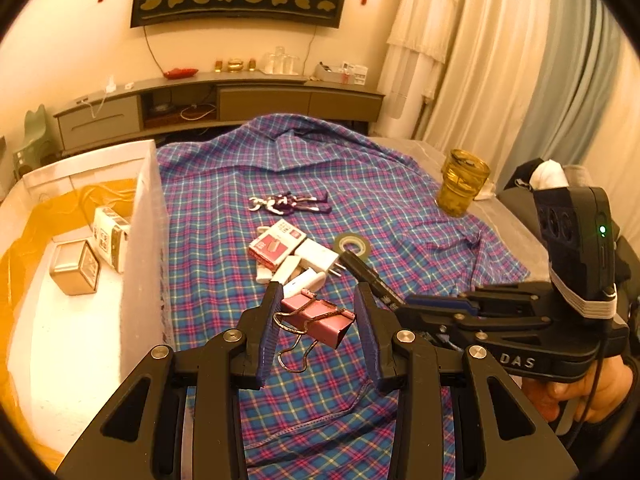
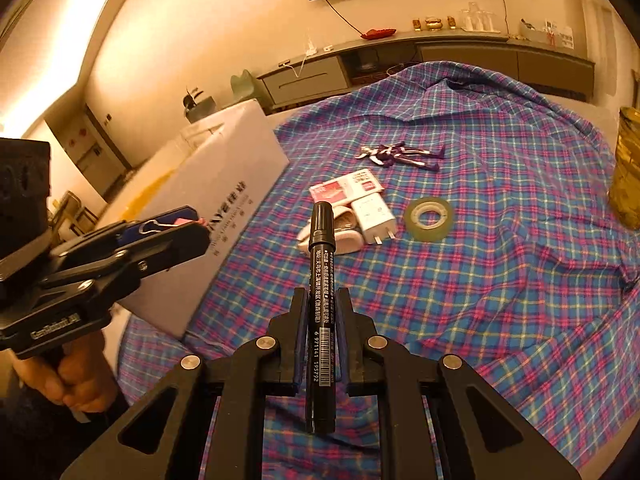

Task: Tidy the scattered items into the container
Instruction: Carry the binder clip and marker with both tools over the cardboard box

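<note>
Left gripper point(image 1: 318, 320) half open, pads clamped on a pink binder clip point(image 1: 318, 318) lifted off the plaid cloth point(image 1: 400, 208), wire handles dangling. Right gripper point(image 2: 322, 320) closed tight on a black marker point(image 2: 319, 292), cap pointing away from the camera; barcode digits "6 971141 195792" readable on the barrel, plus a line of small white Chinese print too fine to read. Right gripper body seen from the left wrist view carries "DAS" lettering; left gripper body in the right wrist view has a label, blurred.

Landmark: white container box point(image 1: 144, 240), at the cloth's left edge. Its outer wall shows large grey characters, partly readable, not clear enough to transcribe. Inside it: a gold tin point(image 1: 76, 266) and a white carton point(image 1: 110, 236) with printing, unreadable.

Right of the box on the cloth: red-and-white small box point(image 2: 346, 188) with Chinese label, white charger plug point(image 2: 374, 218) touching it, tape roll point(image 2: 428, 218) just beyond, purple toy figure point(image 2: 402, 156) farther back. Yellow glass jar point(image 1: 464, 188) far right of the box.
</note>
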`<act>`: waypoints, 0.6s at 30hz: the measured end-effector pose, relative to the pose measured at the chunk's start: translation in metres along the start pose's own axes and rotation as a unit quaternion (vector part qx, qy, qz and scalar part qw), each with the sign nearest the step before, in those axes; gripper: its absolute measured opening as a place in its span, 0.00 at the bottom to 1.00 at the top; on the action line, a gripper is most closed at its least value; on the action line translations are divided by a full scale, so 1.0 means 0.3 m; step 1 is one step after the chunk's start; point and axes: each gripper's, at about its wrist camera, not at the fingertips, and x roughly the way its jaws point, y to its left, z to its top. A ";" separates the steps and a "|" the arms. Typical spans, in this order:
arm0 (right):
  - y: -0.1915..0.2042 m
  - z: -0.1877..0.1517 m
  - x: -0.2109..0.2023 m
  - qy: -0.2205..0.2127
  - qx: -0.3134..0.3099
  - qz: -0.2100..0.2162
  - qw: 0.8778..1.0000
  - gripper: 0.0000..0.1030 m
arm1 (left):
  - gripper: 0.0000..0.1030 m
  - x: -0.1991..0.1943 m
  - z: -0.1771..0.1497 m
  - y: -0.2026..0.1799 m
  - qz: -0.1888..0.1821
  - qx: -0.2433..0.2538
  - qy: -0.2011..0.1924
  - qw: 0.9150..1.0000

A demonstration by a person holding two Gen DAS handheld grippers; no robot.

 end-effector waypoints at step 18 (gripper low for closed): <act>0.141 0.073 -0.103 -0.039 0.029 0.053 0.997 0.14 | 0.37 -0.146 0.018 0.116 0.004 -0.042 -0.037 0.998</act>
